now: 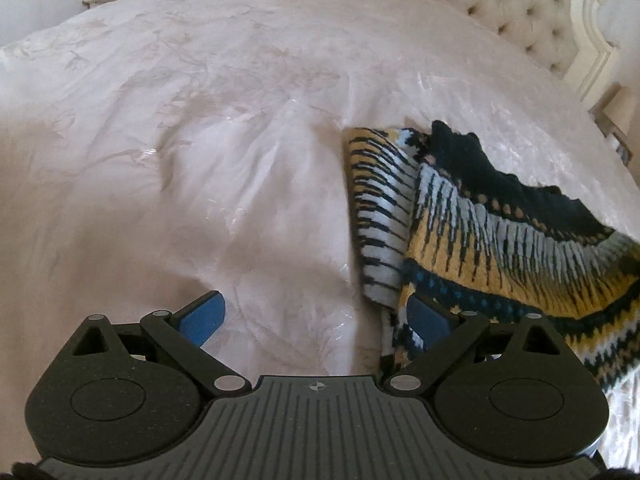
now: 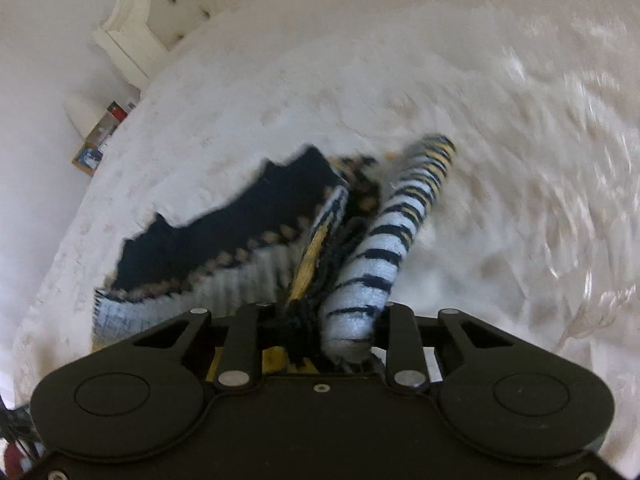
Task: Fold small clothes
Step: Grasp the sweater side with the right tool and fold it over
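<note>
At six o'clock, the right gripper (image 2: pixel 320 320) clamps the patterned knit garment (image 2: pixel 360 256), its fingertips hidden by fabric. The left gripper (image 1: pixel 316 316) gapes empty; the bedspread (image 2: pixel 520 140) blurs. No legible writing.

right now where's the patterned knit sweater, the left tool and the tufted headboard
patterned yellow, white and navy knit sweater (image 1: pixel 500 236), left wrist view, striped yellow band
left tool (image 1: pixel 316 320), left wrist view, midway between its blue fingertips
cream tufted headboard (image 1: pixel 516 12), left wrist view, buttoned padding
</note>
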